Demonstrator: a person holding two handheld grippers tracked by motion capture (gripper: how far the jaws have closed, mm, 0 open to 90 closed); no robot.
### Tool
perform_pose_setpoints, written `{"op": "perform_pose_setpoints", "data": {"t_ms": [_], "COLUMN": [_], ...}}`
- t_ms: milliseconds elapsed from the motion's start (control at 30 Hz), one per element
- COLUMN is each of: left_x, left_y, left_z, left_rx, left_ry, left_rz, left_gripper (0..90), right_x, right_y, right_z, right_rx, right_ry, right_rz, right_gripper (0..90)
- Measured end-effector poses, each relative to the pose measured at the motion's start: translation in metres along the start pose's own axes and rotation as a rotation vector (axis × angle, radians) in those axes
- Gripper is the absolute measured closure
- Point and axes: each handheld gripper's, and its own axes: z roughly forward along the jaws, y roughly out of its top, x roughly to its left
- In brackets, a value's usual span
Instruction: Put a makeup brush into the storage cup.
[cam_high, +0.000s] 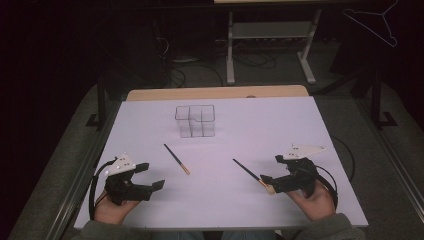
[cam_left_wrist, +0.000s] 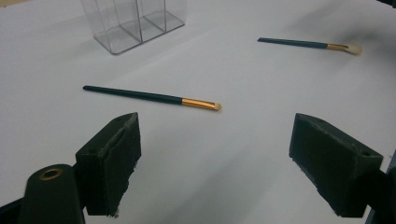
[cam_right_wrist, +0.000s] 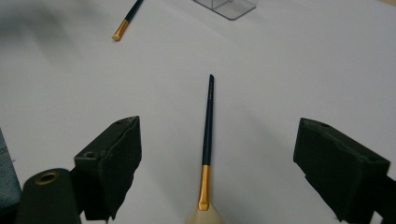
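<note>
Two dark-handled makeup brushes with gold ferrules lie flat on the white table (cam_high: 280, 125). The left brush (cam_high: 177, 159) (cam_left_wrist: 149, 96) rests ahead of my left gripper (cam_high: 152, 175) (cam_left_wrist: 215, 158), which is open and empty and apart from it. The right brush (cam_high: 250, 173) (cam_right_wrist: 208, 135) has its pale bristle end lying between the open jaws of my right gripper (cam_high: 271, 169) (cam_right_wrist: 217, 163), untouched by either jaw, with the handle pointing away. A clear compartmented organizer (cam_high: 195, 121) (cam_left_wrist: 133, 21) (cam_right_wrist: 226, 5) stands empty toward the far middle.
A wooden strip (cam_high: 215, 93) runs along the table's far edge. Beyond it stand desk legs (cam_high: 230, 50) and cables on the floor. A wire hanger (cam_high: 377, 20) hangs at the top right. Metal rails (cam_high: 80, 180) flank the table.
</note>
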Motion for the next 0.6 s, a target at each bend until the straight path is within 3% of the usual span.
{"op": "perform_pose_setpoints", "data": {"t_ms": [267,567,600], "left_x": [0.0,0.001,0.003], "left_y": [0.001,0.002,0.002], "left_z": [0.001,0.002,0.001], "left_rx": [-0.002,0.0,0.004], "left_ry": [-0.004,-0.007,-0.006], "left_rz": [0.002,0.004,0.018], "left_gripper": [16.2,16.2,16.2], "right_x": [0.005,0.019,0.021], "right_y": [0.012,0.044,0.048], "right_z": [0.006,0.025,0.027], "right_rx": [0.017,0.06,0.065], "right_ry": [0.022,0.07,0.077], "right_rz": [-0.004,-0.031,-0.033], "right_gripper": [14.9,17.3,17.3]}}
